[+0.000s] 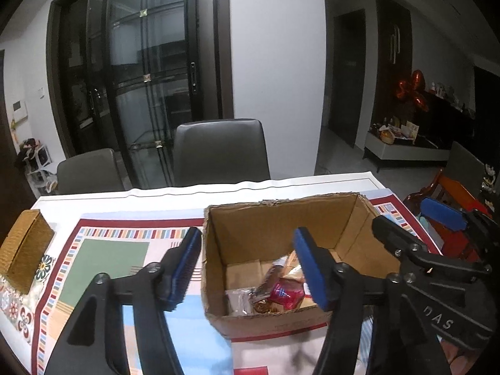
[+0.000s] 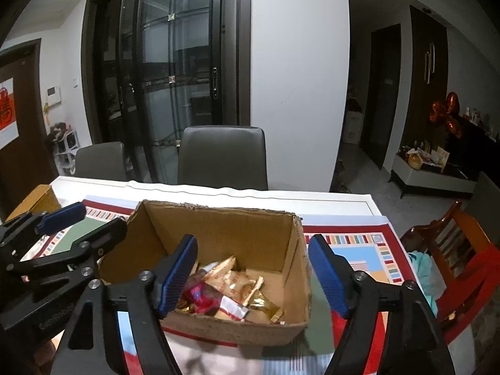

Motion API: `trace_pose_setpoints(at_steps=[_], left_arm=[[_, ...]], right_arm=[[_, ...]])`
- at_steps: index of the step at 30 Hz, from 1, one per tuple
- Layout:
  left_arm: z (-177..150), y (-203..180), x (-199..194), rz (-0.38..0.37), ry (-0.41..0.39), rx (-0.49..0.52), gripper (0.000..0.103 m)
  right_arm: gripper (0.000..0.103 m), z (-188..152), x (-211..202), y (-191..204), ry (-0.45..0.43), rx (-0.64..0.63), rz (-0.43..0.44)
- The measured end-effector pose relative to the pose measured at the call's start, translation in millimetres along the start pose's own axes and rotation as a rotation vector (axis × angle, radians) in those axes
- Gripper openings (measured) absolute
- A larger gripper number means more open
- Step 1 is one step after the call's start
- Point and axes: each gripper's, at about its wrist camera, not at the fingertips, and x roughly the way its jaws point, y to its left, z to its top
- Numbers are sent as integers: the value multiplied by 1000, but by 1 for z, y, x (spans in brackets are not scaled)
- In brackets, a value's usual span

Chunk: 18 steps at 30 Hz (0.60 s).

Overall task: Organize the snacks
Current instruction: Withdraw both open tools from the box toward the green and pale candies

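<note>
Now, box: an open cardboard box [image 2: 218, 237] stands on the patterned tablecloth [image 1: 118, 250] of a white table, its flaps gone and its rim ragged
Snacks: a loose heap of wrapped snacks [image 2: 231, 290] lies on the box floor, gold packets with a red-and-pink one [image 1: 286, 293] among them, toward the near wall
Left gripper: the left gripper [image 1: 250, 265] hangs with its blue pads spread wide, one pad outside the box's left wall and the other above the inside; nothing is between them
Right gripper: the right gripper [image 2: 253, 275] is likewise spread, one pad over the snacks and the other outside the right wall, gripping nothing
Basket: a woven tan basket [image 1: 25, 250] sits at the far left of the cloth, well apart from the box
Chairs: two grey chairs [image 2: 223, 156] stand behind the table, before dark glass doors
</note>
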Motion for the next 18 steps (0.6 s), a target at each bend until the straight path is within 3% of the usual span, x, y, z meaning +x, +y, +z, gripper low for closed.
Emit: trace_pose_setpoints(at_steps=[9,18], left_arm=[[-3,7,-23,17,-13,-10,76],[-6,11,-49,29,-34,-13,76]], right_arm=[[79,5,-27,2,-42,-13,-20],[79,3,-50,5,-64,-11,-16]])
